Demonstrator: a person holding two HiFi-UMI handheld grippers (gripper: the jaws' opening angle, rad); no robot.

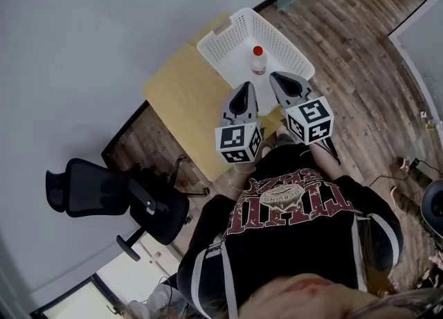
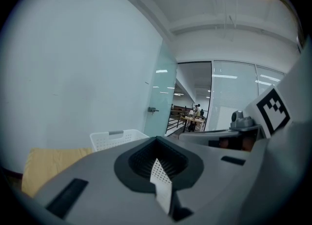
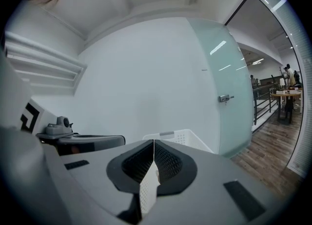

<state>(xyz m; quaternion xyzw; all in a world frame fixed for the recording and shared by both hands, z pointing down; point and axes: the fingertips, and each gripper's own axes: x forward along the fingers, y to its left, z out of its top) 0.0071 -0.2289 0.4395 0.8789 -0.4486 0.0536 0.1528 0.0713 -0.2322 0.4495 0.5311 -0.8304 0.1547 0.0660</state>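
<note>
In the head view both grippers are held side by side in front of the person, above the near edge of a pale wooden table point(image 1: 181, 99). My left gripper point(image 1: 244, 88) and my right gripper point(image 1: 275, 77) are both shut, jaw tips pressed together with nothing between them. Just beyond their tips stands a white perforated basket point(image 1: 235, 36) with a small clear bottle with a red cap point(image 1: 258, 60) in it. The left gripper view shows shut jaws point(image 2: 156, 141), the basket rim point(image 2: 116, 138) and the table edge point(image 2: 51, 163). In the right gripper view the basket point(image 3: 181, 136) peeks over shut jaws point(image 3: 154, 142).
A black office chair point(image 1: 114, 196) stands left of the table on the wood floor. A white wall runs along the left. A frosted glass door point(image 3: 226, 90) stands beyond the basket. The person's black printed shirt point(image 1: 297, 221) fills the lower head view.
</note>
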